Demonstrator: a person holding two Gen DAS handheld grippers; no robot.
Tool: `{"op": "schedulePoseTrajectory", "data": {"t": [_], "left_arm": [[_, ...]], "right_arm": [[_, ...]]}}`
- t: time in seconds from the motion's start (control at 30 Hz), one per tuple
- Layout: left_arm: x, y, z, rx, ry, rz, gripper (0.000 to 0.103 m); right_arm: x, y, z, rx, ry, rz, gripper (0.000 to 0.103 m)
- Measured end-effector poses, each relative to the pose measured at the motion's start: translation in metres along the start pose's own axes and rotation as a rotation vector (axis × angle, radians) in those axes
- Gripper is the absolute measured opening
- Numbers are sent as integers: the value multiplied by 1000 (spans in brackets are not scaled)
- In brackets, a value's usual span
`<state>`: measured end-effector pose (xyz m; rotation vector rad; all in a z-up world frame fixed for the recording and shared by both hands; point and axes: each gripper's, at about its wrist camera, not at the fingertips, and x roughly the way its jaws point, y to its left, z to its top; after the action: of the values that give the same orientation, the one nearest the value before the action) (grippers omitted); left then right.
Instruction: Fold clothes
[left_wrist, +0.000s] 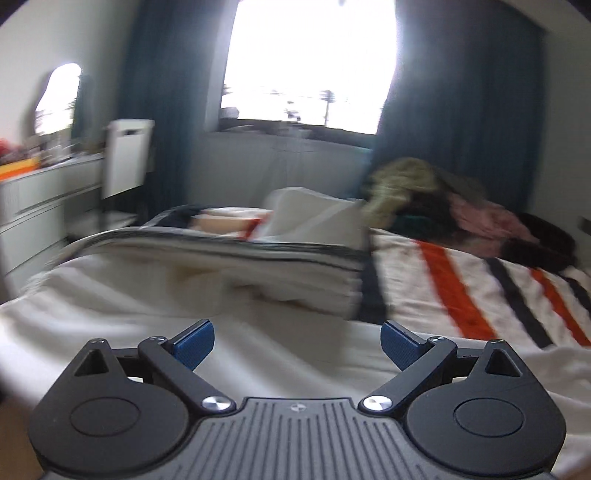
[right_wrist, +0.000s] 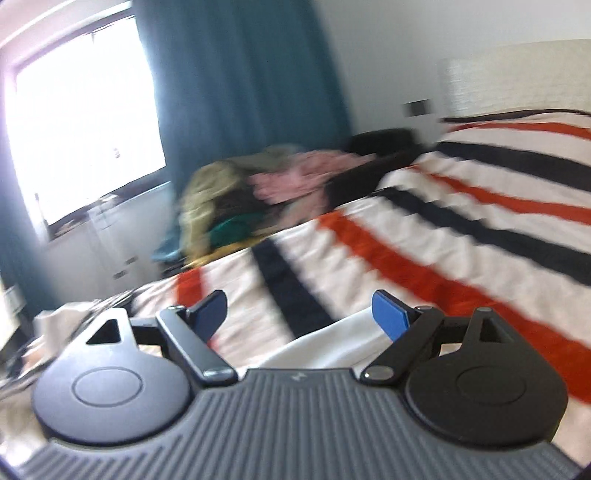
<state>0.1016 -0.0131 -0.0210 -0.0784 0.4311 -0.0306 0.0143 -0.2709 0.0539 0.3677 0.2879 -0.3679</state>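
My left gripper (left_wrist: 297, 345) is open and empty above a white cloth (left_wrist: 229, 332) spread on the bed. My right gripper (right_wrist: 300, 315) is open and empty above the striped blanket (right_wrist: 424, 236), with a corner of white cloth (right_wrist: 332, 338) just below its jaws. A heap of unfolded clothes (left_wrist: 436, 195), olive, pink, green and dark, lies at the far side of the bed; it also shows in the right wrist view (right_wrist: 258, 184). A stack of folded white and striped pieces (left_wrist: 258, 254) lies left of the blanket (left_wrist: 480, 291). Both views are blurred.
A window (left_wrist: 310, 62) with dark teal curtains (left_wrist: 461, 110) is behind the bed. A white dresser (left_wrist: 44, 195) with clutter and a mirror stands at the left. A pale headboard (right_wrist: 517, 77) stands at the right of the right wrist view.
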Motion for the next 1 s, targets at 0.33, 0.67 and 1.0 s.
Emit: {"op": "schedulePoseTrajectory", "data": {"t": [0.33,0.67,1.0], "left_arm": [[156,-131,2,230,54,-119,87],[350,-172,35,320,74,305,87],[435,-119,67,196,132,434,20]], "right_arm": [[0,30,-9,-83,-39,8,87],[61,26,-27,-106,-3,-40,87],[113,18,-45,-34,105,-64,87]]}}
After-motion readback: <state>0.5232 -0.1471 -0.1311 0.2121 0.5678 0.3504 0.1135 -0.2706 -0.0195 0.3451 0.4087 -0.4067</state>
